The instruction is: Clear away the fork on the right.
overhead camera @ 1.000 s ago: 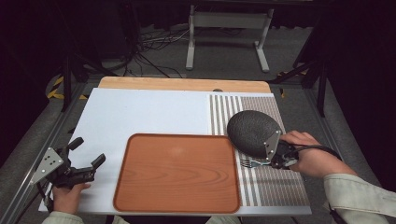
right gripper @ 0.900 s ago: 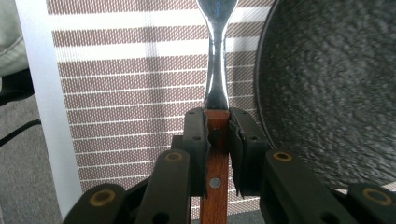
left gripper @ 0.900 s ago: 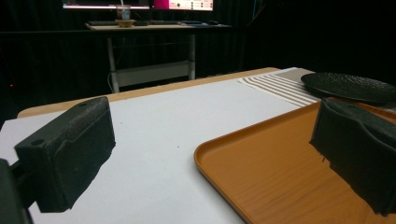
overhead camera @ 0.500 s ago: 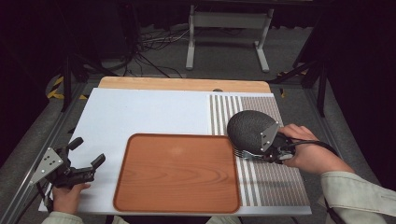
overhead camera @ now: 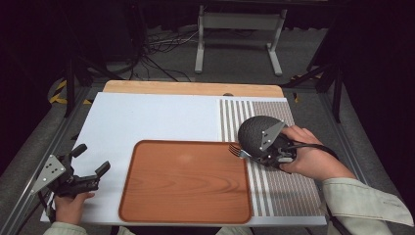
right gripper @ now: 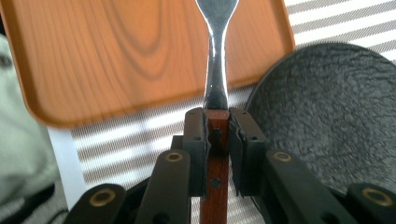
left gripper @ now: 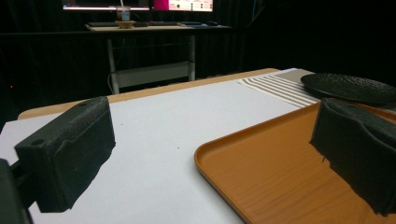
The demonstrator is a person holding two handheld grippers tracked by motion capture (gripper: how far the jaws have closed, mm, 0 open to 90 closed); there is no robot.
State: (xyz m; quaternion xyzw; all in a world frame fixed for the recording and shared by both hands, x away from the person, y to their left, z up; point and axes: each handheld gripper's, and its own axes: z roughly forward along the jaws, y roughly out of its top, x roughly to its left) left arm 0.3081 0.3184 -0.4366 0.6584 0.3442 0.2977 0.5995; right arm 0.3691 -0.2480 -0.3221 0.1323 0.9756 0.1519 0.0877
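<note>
Right gripper (overhead camera: 251,154) is being held in the person's right hand (overhead camera: 313,159) over the striped placemat (overhead camera: 281,181), just beside the right edge of the wooden tray (overhead camera: 186,181). A fork (right gripper: 216,70) is being clamped between its jaws by the reddish wooden handle; in the right gripper view the jaws are seen pressed against both sides of the handle, with the metal neck running straight ahead of the claw and the head reaching out over the tray's rim (right gripper: 140,109). In the high view the fork tines (overhead camera: 236,148) are seen pointing left from the claw, at the tray's right edge; whether they are touching it cannot be told.

A dark textured plate (overhead camera: 254,131) is lying on the placemat just behind the claw in the high view, partly covered by the gripper's grey three-cornered plate; in the right gripper view the plate (right gripper: 327,107) is sitting immediately right of the jaws.

Left gripper (overhead camera: 90,169) is being held in the left hand (overhead camera: 71,208) near the table's front left corner, on the white table surface (overhead camera: 147,117), well apart from the right claw. Its jaws are standing wide apart with nothing between them. In the left gripper view the tray (left gripper: 280,177) is lying ahead and right of the jaws, its near corner between them, and the dark plate (left gripper: 350,87) is seen farther off to the right, beyond the tray
</note>
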